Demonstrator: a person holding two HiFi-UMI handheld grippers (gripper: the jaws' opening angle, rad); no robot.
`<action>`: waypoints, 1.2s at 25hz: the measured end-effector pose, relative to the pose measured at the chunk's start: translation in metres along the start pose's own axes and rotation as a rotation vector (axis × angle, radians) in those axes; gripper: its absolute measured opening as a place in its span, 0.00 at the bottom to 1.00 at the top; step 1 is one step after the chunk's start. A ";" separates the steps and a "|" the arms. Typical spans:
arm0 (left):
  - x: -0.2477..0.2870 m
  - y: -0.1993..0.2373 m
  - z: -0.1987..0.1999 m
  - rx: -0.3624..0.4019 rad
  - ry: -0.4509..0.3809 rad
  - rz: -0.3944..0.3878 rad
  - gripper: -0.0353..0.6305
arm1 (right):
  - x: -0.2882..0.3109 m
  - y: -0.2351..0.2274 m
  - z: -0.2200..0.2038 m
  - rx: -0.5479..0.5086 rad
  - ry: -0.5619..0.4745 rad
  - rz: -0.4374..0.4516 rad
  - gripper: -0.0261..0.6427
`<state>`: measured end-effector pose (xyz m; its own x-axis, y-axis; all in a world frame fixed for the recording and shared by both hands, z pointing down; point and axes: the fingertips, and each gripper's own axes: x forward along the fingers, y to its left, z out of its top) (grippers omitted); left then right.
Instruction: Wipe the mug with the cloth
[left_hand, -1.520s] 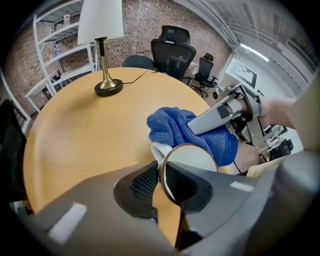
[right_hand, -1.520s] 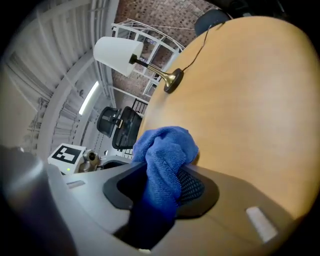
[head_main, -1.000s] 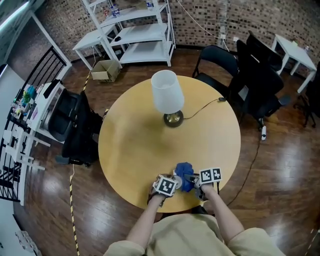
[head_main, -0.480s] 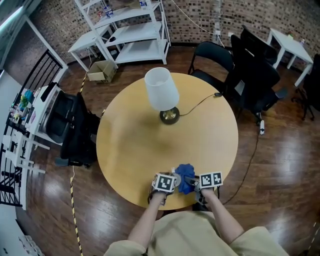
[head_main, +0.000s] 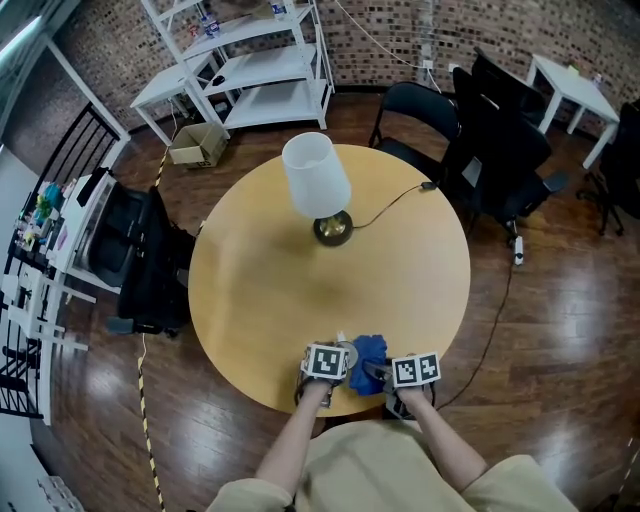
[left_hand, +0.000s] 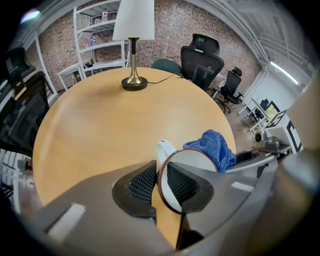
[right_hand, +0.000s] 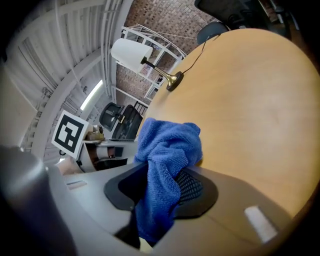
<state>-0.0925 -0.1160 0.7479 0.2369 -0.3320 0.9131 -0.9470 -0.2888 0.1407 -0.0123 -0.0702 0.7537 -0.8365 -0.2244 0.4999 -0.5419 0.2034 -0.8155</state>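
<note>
Round wooden table (head_main: 260, 290); lamp (head_main: 316, 175) on far half, white shade, brass base; black lamp cord (head_main: 385, 206) trailing to right edge; black office chairs (head_main: 500, 145) beyond table at right; another black chair (head_main: 135, 255) just beside left edge; white shelving unit (head_main: 265, 60) against brick wall (head_main: 400, 40); cardboard box (head_main: 197, 145) on wood floor (head_main: 560, 300) near shelving; white side table (head_main: 572, 88) far right.

no legible text or numbers, only coded square markers (head_main: 328, 363)

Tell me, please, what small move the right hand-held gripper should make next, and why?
Probably ease the right hand-held gripper toward the mug and rub the blue cloth over its wall: the cloth is clamped in that gripper's jaws just beside the mug, whose rim the left hand-held gripper grips.
</note>
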 end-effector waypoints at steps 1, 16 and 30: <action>0.000 -0.001 -0.001 -0.008 0.004 -0.006 0.13 | 0.000 0.001 -0.004 -0.006 0.007 -0.002 0.23; -0.004 0.004 0.001 -0.052 -0.019 0.016 0.13 | 0.024 0.016 -0.054 -0.060 0.141 0.005 0.23; -0.006 0.001 -0.003 -0.072 -0.010 0.017 0.12 | 0.051 0.023 -0.074 -0.077 0.208 0.009 0.23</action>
<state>-0.0954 -0.1116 0.7440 0.2227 -0.3448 0.9119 -0.9638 -0.2183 0.1529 -0.0731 -0.0068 0.7821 -0.8360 -0.0228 0.5483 -0.5321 0.2786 -0.7996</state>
